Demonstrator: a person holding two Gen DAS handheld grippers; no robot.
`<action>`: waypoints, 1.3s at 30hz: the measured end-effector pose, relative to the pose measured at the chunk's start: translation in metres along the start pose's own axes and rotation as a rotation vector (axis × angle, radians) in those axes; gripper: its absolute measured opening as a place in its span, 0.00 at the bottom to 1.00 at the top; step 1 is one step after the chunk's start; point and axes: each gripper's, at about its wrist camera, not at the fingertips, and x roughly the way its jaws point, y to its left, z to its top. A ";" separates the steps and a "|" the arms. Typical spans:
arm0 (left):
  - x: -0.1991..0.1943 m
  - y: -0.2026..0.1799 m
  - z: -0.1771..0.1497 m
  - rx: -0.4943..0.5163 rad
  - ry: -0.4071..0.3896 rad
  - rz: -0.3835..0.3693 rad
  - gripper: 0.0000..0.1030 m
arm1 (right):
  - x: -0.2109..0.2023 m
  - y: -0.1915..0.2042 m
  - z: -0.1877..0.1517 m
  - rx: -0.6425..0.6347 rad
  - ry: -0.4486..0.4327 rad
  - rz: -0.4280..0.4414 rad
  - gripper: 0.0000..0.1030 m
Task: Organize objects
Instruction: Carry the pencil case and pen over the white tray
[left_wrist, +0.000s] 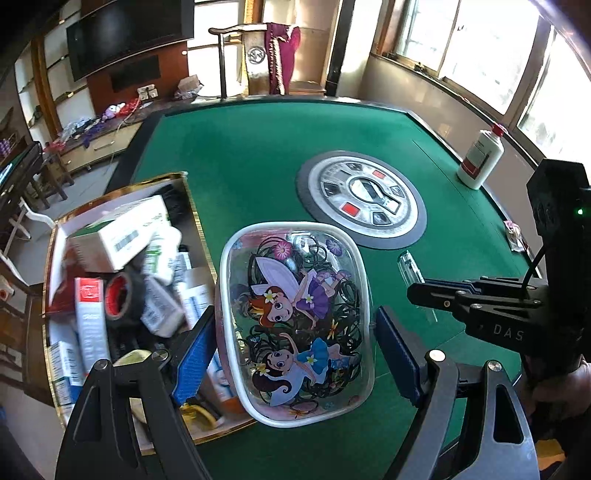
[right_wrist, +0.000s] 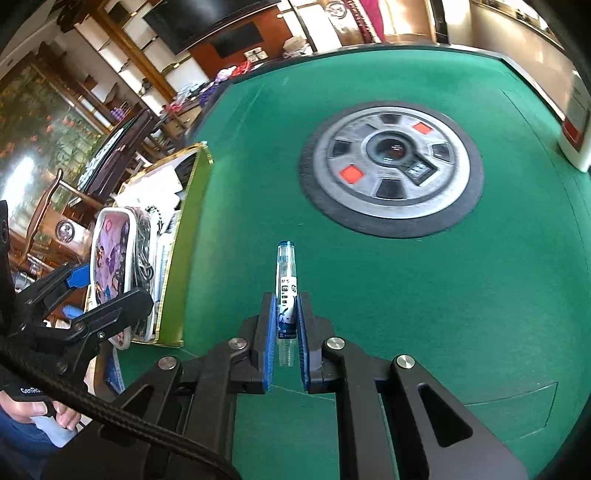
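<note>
Blue pads (left_wrist: 192, 363) of the left gripper (left_wrist: 295, 354) sit on either side of a clear plastic case (left_wrist: 295, 321), so it's clamped across its width. That case has a white rim, cartoon fairies printed on the lid and a tangle of black hair ties inside. It hangs tilted, half over the green felt table (left_wrist: 240, 147), half over the gold-edged box (left_wrist: 199, 236) full of cartons and a tape roll (left_wrist: 123, 299). Over on the right wrist view, the right gripper (right_wrist: 286, 325) is pinched nearly closed on a clear tube (right_wrist: 285, 291) with a blue cap and printed label, pointing out past the fingertips. Both grippers angle steeply down at the felt. A white bottle (left_wrist: 480, 155) stands near the far table edge.
</note>
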 end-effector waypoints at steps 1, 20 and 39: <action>-0.002 0.004 -0.001 -0.004 -0.004 0.002 0.76 | 0.001 0.004 0.001 -0.005 0.001 0.004 0.08; -0.041 0.088 -0.033 -0.104 -0.048 0.073 0.76 | 0.032 0.101 0.005 -0.117 0.024 0.078 0.09; -0.046 0.138 -0.040 -0.141 -0.055 0.093 0.76 | 0.050 0.145 0.004 -0.142 0.023 0.111 0.09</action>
